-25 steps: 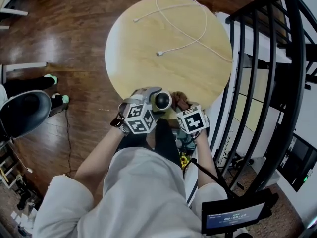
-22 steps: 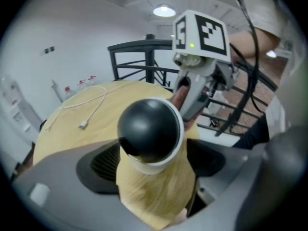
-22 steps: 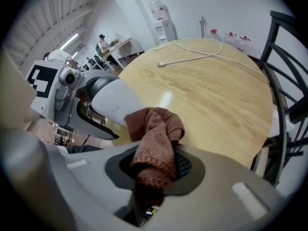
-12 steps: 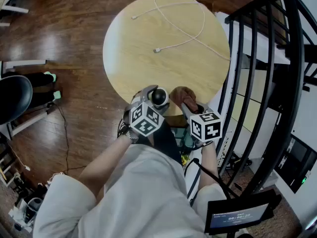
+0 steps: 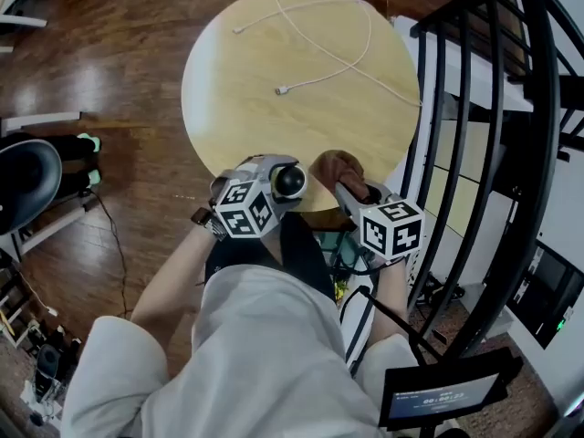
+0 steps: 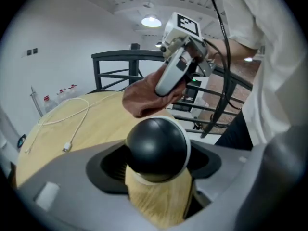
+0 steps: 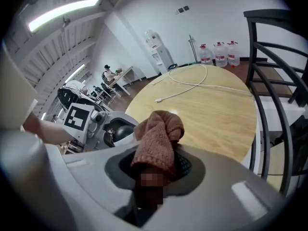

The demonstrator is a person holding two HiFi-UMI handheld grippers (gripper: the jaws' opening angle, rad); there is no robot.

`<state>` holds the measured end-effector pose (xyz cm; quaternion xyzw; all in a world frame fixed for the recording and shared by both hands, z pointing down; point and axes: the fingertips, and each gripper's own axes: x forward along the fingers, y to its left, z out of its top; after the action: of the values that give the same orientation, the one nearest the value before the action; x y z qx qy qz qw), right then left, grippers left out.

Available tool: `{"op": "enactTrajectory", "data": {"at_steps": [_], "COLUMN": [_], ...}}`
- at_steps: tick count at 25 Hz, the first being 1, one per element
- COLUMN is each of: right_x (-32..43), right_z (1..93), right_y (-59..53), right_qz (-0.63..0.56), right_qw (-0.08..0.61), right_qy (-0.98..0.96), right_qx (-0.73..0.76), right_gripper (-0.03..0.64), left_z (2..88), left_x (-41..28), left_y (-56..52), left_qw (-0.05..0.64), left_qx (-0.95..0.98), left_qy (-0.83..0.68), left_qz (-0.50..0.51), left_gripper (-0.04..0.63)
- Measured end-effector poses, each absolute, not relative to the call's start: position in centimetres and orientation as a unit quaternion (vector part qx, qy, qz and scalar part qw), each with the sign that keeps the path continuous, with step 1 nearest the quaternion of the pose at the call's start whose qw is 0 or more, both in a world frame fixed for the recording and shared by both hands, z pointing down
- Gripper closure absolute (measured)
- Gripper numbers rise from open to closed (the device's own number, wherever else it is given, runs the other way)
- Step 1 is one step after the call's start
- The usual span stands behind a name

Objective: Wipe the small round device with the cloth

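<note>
The small round device (image 5: 290, 181), a black ball with a white ring, sits between the jaws of my left gripper (image 5: 283, 186), which have just been closing on it. It fills the middle of the left gripper view (image 6: 156, 147). A brown knitted cloth (image 5: 336, 168) hangs bunched from my right gripper (image 5: 345, 186), which is shut on it (image 7: 158, 141). Both grippers hover over the near edge of the round wooden table (image 5: 265, 53), the cloth just right of the device and a little apart from it. In the left gripper view the cloth (image 6: 139, 99) hangs just beyond the ball.
A white cable (image 5: 342, 53) loops across the far half of the table. A black metal railing (image 5: 474, 108) stands close on the right. A dark chair (image 5: 27, 190) is on the wooden floor to the left. Water bottles (image 7: 219, 53) line the far wall.
My right gripper has risen with the cloth and rolled, now beside the device. The left gripper has stayed about where it was with the device between its jaws.
</note>
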<state>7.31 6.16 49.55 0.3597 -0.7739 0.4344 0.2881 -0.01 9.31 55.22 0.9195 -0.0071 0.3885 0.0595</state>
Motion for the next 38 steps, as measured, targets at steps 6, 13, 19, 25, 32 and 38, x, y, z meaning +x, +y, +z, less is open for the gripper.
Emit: {"op": "enactTrajectory", "data": {"at_steps": [6, 13, 19, 25, 32, 38], "right_x": [7.6, 4.4, 3.7, 3.8, 3.8, 3.8], "right_z": [49.4, 48.3, 51.1, 53.1, 55.1, 57.6], "right_y": [6.7, 7.4, 6.7, 6.5, 6.8, 8.3], "right_qz": [0.46, 0.484, 0.459, 0.437, 0.453, 0.479], "right_qw": [0.255, 0.212, 0.279, 0.329, 0.351, 0.374], "right_qy": [-0.78, -0.804, -0.799, -0.796, -0.777, -0.752], "right_qx": [0.338, 0.272, 0.272, 0.259, 0.262, 0.256], "right_gripper": [0.528, 0.528, 0.528, 0.529, 0.529, 0.529], "left_z": [55.9, 55.6, 55.3, 55.5, 55.3, 55.1], "left_x": [1.1, 1.3, 1.3, 1.4, 1.4, 1.5], "left_y": [9.0, 8.9, 8.7, 8.9, 8.9, 8.9], "left_qw": [0.018, 0.026, 0.028, 0.03, 0.033, 0.033], "left_qx": [0.906, 0.901, 0.902, 0.905, 0.906, 0.905], "left_qy": [0.07, 0.092, 0.084, 0.076, 0.074, 0.073], "left_qz": [0.417, 0.423, 0.422, 0.417, 0.417, 0.419], "left_gripper": [0.244, 0.242, 0.242, 0.241, 0.241, 0.241]}}
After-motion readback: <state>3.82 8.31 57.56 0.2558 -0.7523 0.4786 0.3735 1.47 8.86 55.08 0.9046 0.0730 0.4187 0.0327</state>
